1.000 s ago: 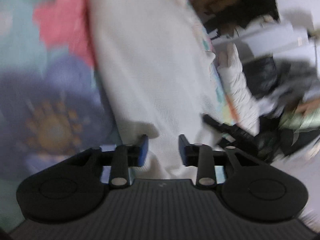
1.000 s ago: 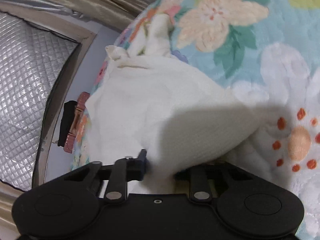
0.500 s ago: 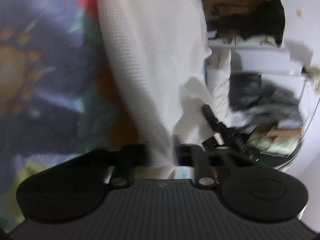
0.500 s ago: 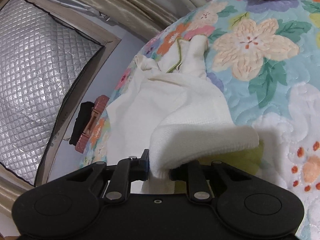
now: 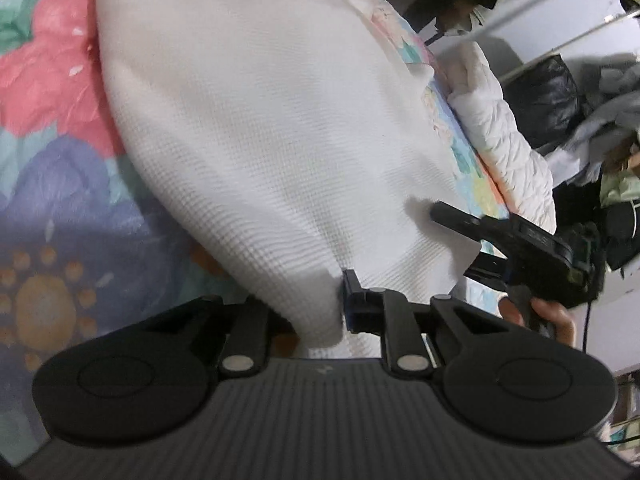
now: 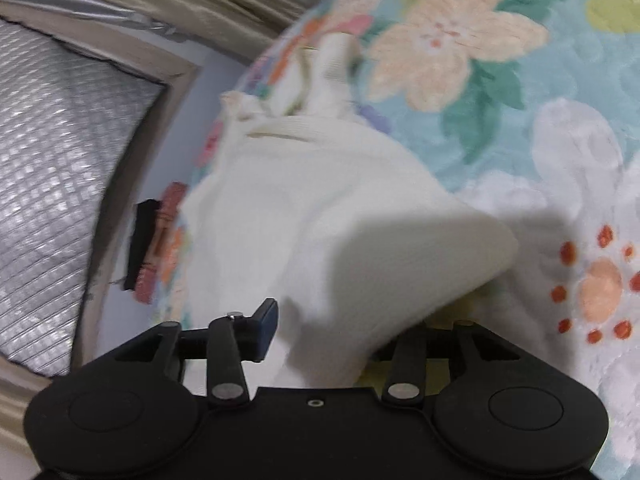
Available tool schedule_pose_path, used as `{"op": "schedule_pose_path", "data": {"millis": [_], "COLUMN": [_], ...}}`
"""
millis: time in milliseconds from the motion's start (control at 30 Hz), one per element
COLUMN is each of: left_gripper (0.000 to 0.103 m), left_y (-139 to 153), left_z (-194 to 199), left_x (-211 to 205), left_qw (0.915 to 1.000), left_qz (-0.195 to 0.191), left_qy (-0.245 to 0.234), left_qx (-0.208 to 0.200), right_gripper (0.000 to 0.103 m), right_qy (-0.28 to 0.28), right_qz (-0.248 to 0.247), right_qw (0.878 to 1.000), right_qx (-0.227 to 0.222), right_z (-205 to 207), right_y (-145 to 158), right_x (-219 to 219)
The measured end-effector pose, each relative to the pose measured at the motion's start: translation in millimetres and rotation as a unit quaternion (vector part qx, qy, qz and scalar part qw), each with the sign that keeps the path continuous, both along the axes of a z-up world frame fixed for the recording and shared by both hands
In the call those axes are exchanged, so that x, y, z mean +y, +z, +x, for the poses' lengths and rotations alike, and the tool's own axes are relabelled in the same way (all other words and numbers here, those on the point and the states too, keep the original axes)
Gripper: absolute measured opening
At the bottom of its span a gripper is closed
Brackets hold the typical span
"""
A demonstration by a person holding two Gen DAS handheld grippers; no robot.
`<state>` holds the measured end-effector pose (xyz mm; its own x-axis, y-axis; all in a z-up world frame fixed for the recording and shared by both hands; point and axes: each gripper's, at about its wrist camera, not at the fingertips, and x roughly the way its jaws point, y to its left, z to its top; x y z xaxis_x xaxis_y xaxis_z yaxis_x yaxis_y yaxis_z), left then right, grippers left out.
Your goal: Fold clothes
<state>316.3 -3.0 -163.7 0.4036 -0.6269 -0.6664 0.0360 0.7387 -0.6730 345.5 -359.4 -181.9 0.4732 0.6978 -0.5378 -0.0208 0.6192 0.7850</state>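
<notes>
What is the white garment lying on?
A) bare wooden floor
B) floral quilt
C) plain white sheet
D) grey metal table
B: the white garment is spread over a floral quilt with large flowers on a pale blue-green ground, seen in both wrist views.

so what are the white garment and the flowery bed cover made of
White knitted garment: looks like soft cotton-type waffle knit, matte; a fine grid of ribs shows and it drapes in thick rolls. Floral turquoise bed cover: looks like plush, quilted fleece or velour; fuzzy pile and stitched swirls show between the flowers. Exact fibre cannot be told.
</notes>
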Motion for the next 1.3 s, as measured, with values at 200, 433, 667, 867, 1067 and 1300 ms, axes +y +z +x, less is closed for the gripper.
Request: {"op": "schedule_pose_path", "data": {"millis": [200,433,667,867,1067,1300], "left_gripper": [0.015,0.009,0.008,0.007,0.007,0.007], "left_y": [-8.4,42.8,89.6,94.3,111.5,117.1], "left_z": [0.6,-22.4,-56.3,-67.3,-83.9,-110.4], "left_x": [7.5,-33.2,-15.4,-4.4,-6.7,5.7], "left_qw": [0.9999,0.9789,0.9692,0.977,0.9829,0.9821], "left_qz": [0.003,0.15,0.152,0.127,0.063,0.04], "left_qy": [0.011,-0.047,-0.057,-0.04,-0.077,-0.1], "left_qx": [0.007,-0.13,-0.185,-0.167,-0.155,-0.154], "right_gripper": [0.05,0.015,0.011,0.01,0.01,0.01], "right_qy": [0.02,0.049,0.035,0.044,0.048,-0.001], "right_qz": [-0.025,-0.106,-0.1,-0.095,-0.034,0.068], "right_qw": [0.999,0.986,0.977,0.978,0.982,0.987], "right_qx": [-0.021,-0.117,-0.187,-0.179,-0.18,-0.144], "right_z": [-7.4,-20.1,-57.7,-59.6,-75.4,-120.7], "right_y": [3.9,36.5,87.0,92.6,100.9,85.8], "right_x": [5.5,27.8,21.4,33.2,28.1,1.7]}}
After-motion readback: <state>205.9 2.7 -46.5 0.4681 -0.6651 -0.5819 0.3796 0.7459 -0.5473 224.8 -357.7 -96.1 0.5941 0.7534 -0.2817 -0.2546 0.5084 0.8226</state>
